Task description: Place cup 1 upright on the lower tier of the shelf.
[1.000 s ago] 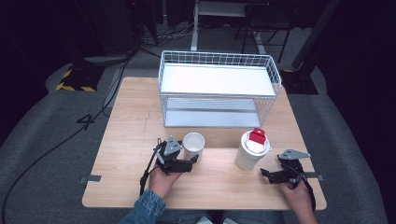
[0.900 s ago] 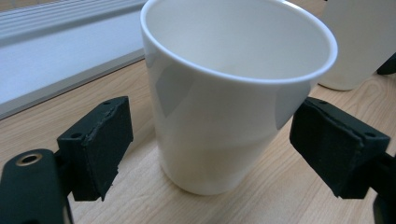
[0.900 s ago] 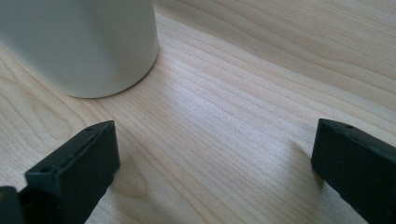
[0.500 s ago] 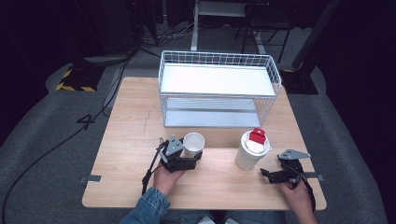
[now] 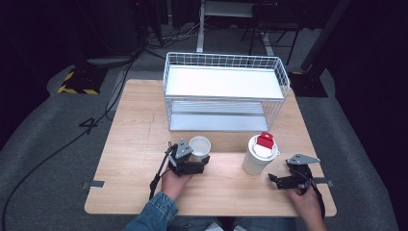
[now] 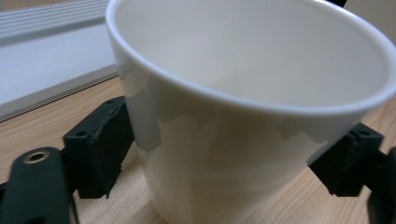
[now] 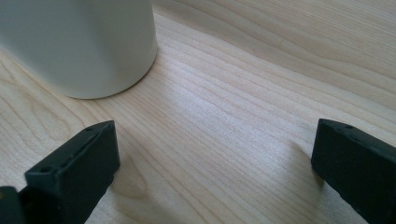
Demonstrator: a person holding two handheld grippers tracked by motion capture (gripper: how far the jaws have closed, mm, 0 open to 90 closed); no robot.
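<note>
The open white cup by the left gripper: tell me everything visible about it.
The open white cup is a plain, smooth, glossy cup, maybe coated paper or plastic, with a rolled rim, tapering downward. It is lidless, looks empty and stands upright on the wooden table, in front of the wire rack. The left gripper has just been closing on it; its black fingers press both sides.

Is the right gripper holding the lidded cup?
No: the right gripper stands open on the table, beside the lidded cup without touching it.
</note>
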